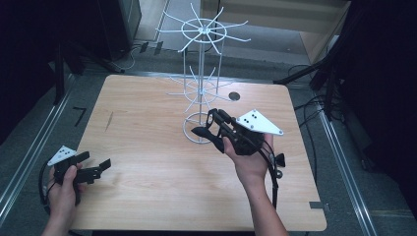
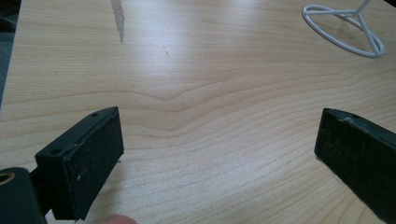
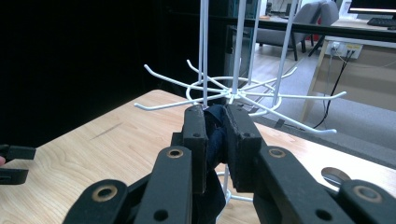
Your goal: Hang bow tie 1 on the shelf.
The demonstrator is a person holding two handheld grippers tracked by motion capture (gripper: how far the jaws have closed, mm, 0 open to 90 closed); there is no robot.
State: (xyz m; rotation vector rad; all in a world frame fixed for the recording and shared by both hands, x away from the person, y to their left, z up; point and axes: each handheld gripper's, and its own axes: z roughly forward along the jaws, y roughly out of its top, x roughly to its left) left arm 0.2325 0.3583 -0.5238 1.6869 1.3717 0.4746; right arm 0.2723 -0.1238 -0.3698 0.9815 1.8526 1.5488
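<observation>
**Kid:** When you look low in the right gripper view, what do you have there?

**Helper:** Your right gripper [image 3: 215, 122] is clamped on a small dark blue cloth [image 3: 215, 140]. It sits squeezed between the two black jaws, near the middle of that frame. In the high view the same gripper [image 1: 205, 129] is just right of the middle, beside the foot of the white wire rack [image 1: 200, 88].

**Kid:** And your other hand?

**Helper:** Your left gripper [image 1: 101, 167] waits at the lower left of the high view, low over the wooden table [image 1: 147, 147]. Its jaws stand wide apart with nothing between them.

**Kid:** So what step are you on?

**Helper:** I think you are carrying the cloth to hang it. Just past your jaws, in the middle of the right gripper view, the rack's lower ring of hooks [image 3: 233, 93] spreads out.

**Kid:** What comes next?

**Helper:** You would likely lift the cloth a little, drape it over one thin hook, then let go. Go slowly, since the rack looks light and could tip.
</observation>
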